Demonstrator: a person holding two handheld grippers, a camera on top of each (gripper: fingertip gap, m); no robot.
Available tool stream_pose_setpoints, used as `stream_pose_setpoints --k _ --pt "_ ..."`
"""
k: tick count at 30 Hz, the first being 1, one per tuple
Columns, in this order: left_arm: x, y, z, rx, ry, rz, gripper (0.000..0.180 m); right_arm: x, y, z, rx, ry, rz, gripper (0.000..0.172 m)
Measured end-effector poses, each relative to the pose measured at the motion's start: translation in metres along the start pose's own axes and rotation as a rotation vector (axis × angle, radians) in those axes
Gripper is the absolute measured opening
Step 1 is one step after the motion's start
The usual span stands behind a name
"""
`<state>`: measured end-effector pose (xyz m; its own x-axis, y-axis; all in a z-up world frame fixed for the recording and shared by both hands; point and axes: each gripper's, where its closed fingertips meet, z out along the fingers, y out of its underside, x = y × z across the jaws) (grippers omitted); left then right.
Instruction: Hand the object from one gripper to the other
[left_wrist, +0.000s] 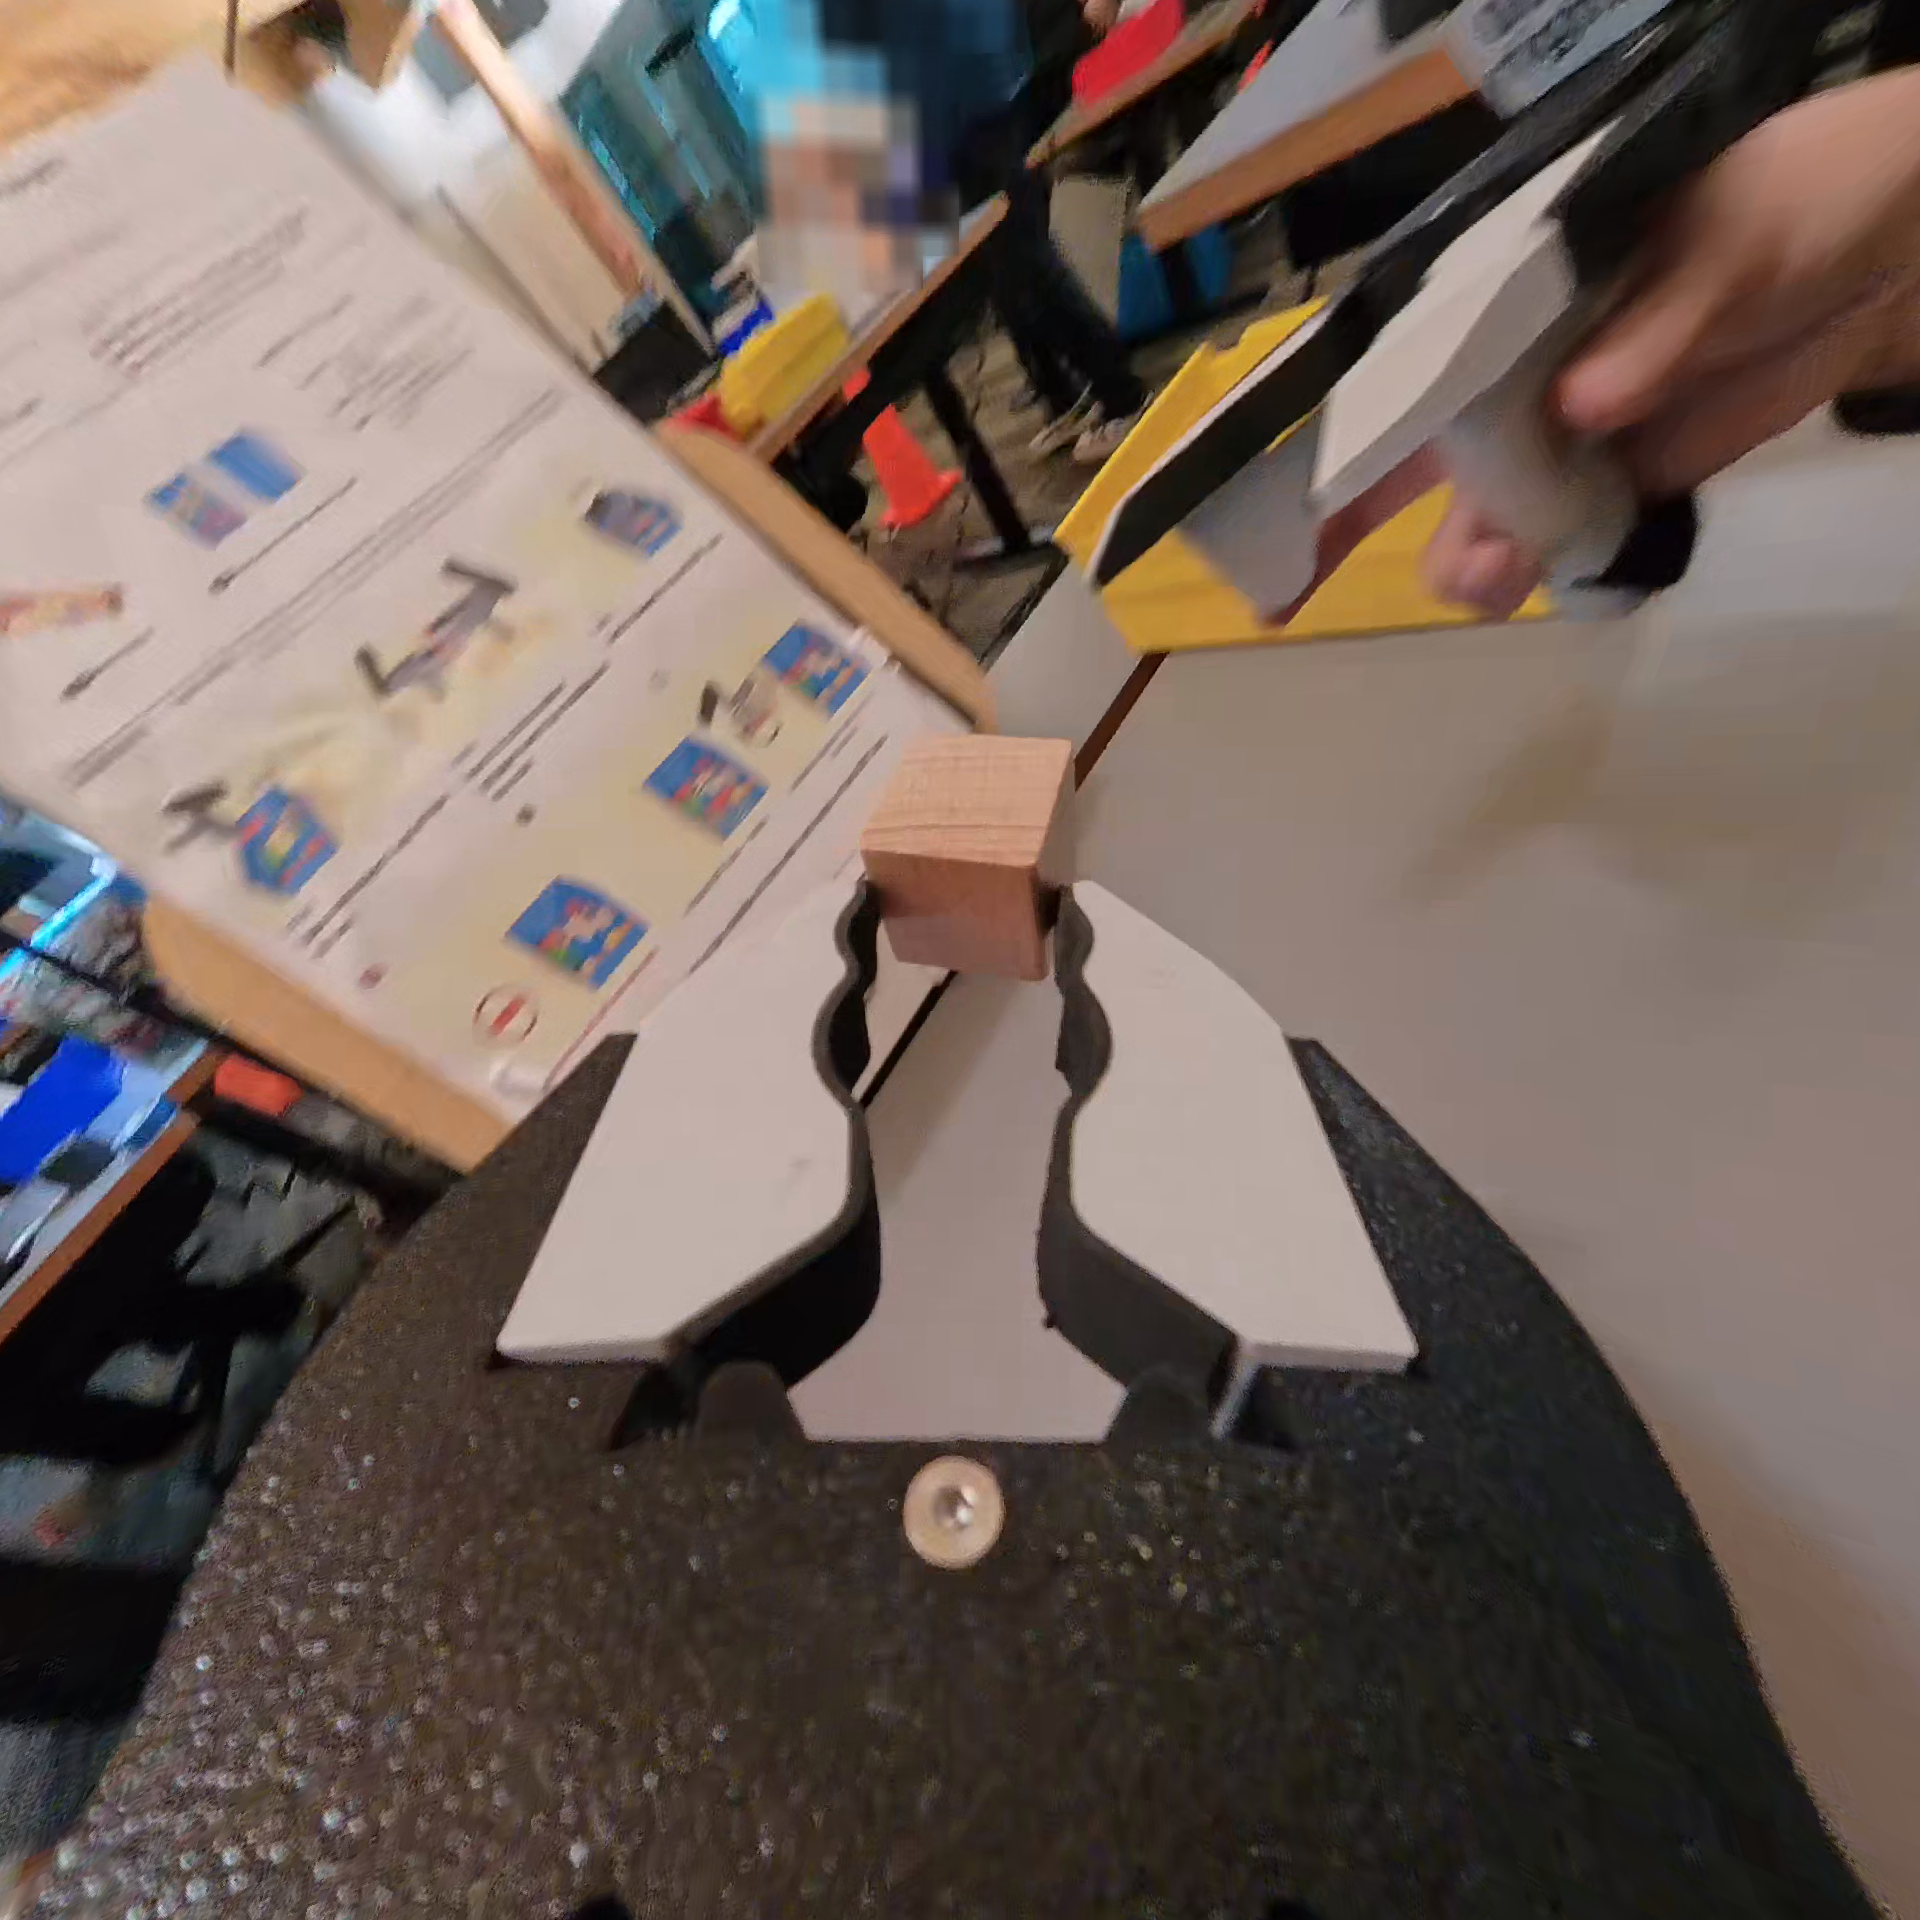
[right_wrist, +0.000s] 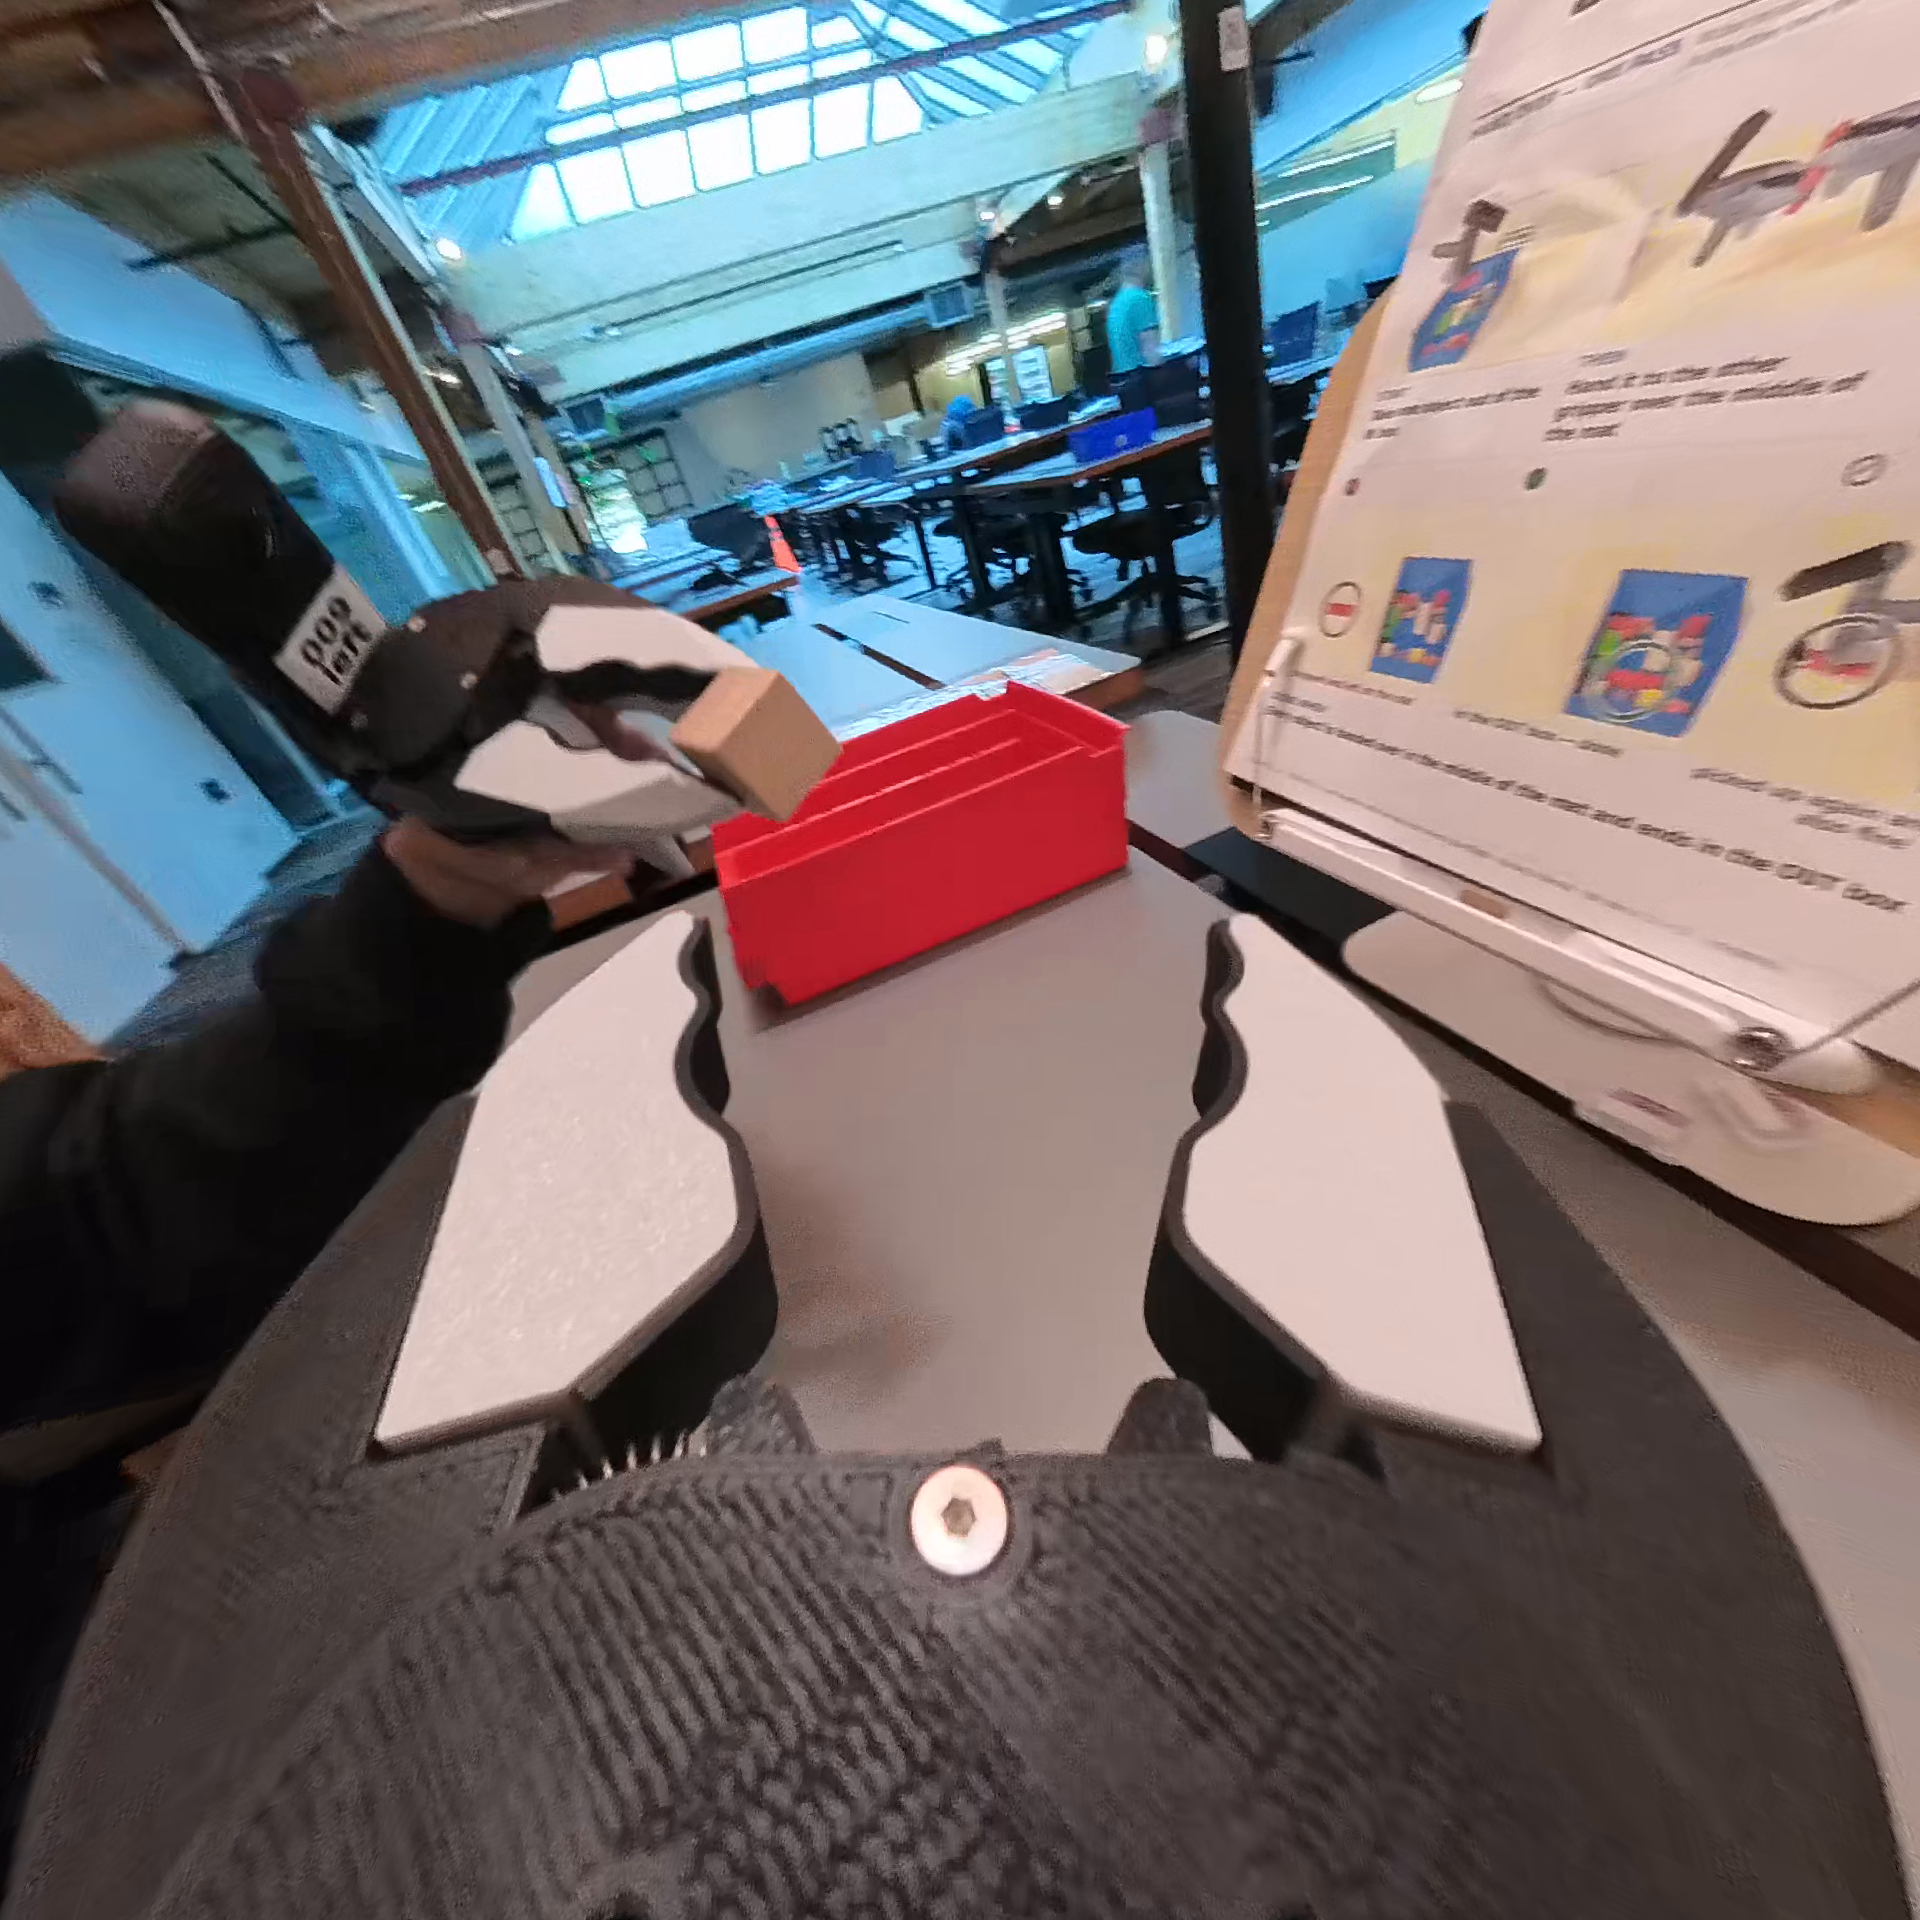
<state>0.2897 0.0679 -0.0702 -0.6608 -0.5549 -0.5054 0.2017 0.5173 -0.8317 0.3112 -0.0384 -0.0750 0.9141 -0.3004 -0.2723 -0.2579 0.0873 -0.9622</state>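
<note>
Left tongs (left_wrist: 961, 914): your tips clamp the wooden block (left_wrist: 966, 852), frame centre.
Right tongs (right_wrist: 956, 997): spread wide, holding nothing.
Block position: upper left in your right view, well apart from those tongs, above the red bin (right_wrist: 935, 862).

Two handheld grippers with black bodies and pale grey fingers are visible: the left gripper (left_wrist: 961, 904) and the right gripper (right_wrist: 961, 997). There is one plain wooden cube (left_wrist: 966, 852). One open red plastic bin (right_wrist: 925, 852) and one yellow plastic bin (left_wrist: 1195, 582) are present, plus one illustrated instruction sheet (right_wrist: 1621, 499) and two orange traffic cones (left_wrist: 904, 468) (right_wrist: 784, 545).
</note>
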Motion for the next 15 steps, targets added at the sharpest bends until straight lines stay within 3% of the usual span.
stream_pose_setpoints --k 3,7,15 --pt "0.03 -0.022 0.021 0.076 0.054 0.049 0.032 -0.01 -0.001 0.0 0.006 -0.073 0.044 0.091" --pt "0.049 -0.028 0.04 0.124 0.075 0.141 0.032 -0.024 -0.009 -0.001 0.079 -0.241 0.249 0.088" --pt "0.062 -0.036 0.048 0.233 0.069 0.338 0.032 -0.041 0.019 0.011 -0.061 -0.379 0.358 0.083"
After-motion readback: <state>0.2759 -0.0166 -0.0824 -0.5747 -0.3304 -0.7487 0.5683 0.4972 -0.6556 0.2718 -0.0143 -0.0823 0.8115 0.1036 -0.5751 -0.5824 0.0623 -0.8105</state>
